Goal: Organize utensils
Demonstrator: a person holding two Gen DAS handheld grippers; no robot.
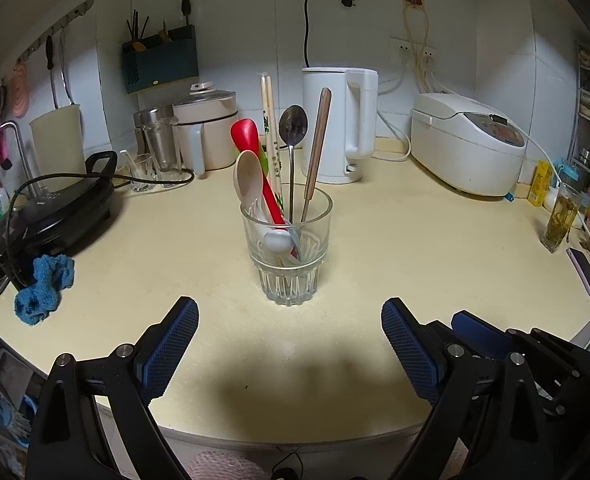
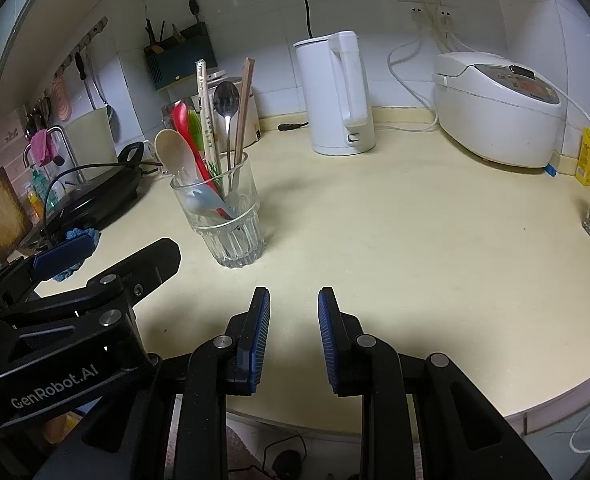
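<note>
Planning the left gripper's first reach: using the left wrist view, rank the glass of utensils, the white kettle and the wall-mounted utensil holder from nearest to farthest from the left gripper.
1. Glass of utensils: straight ahead of the left gripper, mid-counter.
2. White kettle: behind the glass, slightly right, near the wall.
3. Wall-mounted utensil holder: farthest, up on the back wall, to the left.

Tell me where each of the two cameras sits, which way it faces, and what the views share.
Left wrist: on the left gripper, looking forward and down over the counter at the glass of utensils straight ahead; its jaws stand wide open, the right gripper beside it.
Right wrist: on the right gripper, facing the same way; jaws apart and empty, the left gripper at lower left.
Shared: glass of utensils, kettle, rice cooker.
</note>
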